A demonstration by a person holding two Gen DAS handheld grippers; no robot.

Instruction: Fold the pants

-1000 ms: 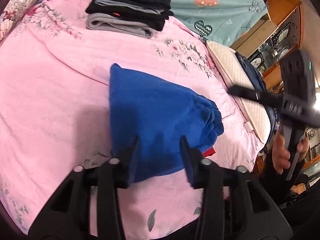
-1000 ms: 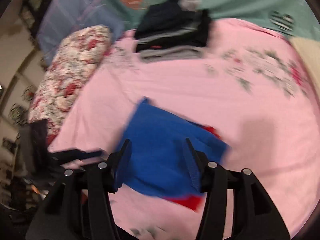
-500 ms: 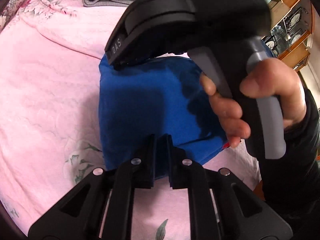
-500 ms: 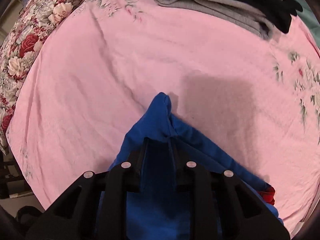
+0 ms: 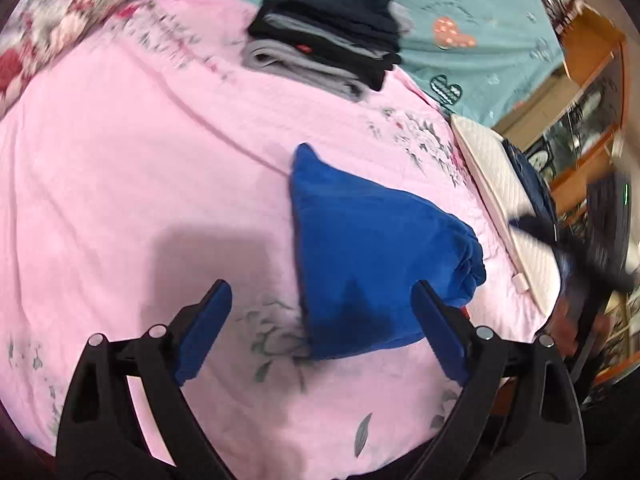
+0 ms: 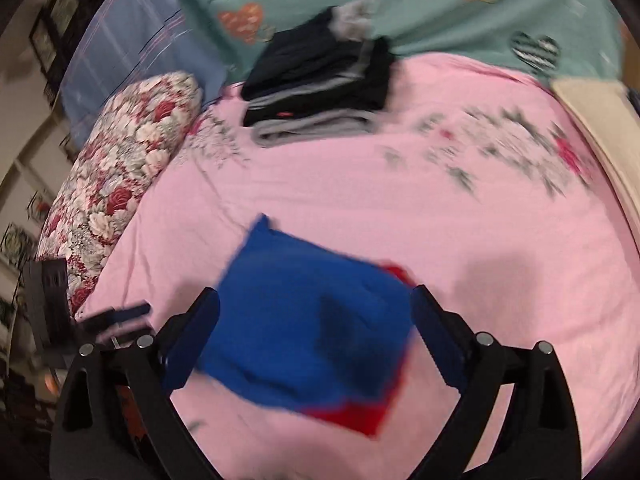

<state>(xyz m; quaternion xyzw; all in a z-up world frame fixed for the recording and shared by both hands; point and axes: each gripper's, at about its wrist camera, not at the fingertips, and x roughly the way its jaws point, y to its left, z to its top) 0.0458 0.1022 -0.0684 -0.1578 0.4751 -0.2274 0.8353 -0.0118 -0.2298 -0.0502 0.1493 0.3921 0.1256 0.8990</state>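
Our left gripper (image 5: 320, 320) and right gripper (image 6: 314, 326) both have the fingers spread wide and hold nothing. Under them is a bed with a pink flowered sheet (image 5: 140, 160). Further away lie a stack of folded dark clothes (image 5: 324, 52) and a flowered pillow (image 6: 120, 168). The blue pants (image 5: 372, 260) lie folded on the sheet, with red cloth under one edge.

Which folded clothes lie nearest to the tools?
The blue pants, alone on the pink sheet just ahead of both open tools. The dark stack of clothes lies far back by the teal blanket.
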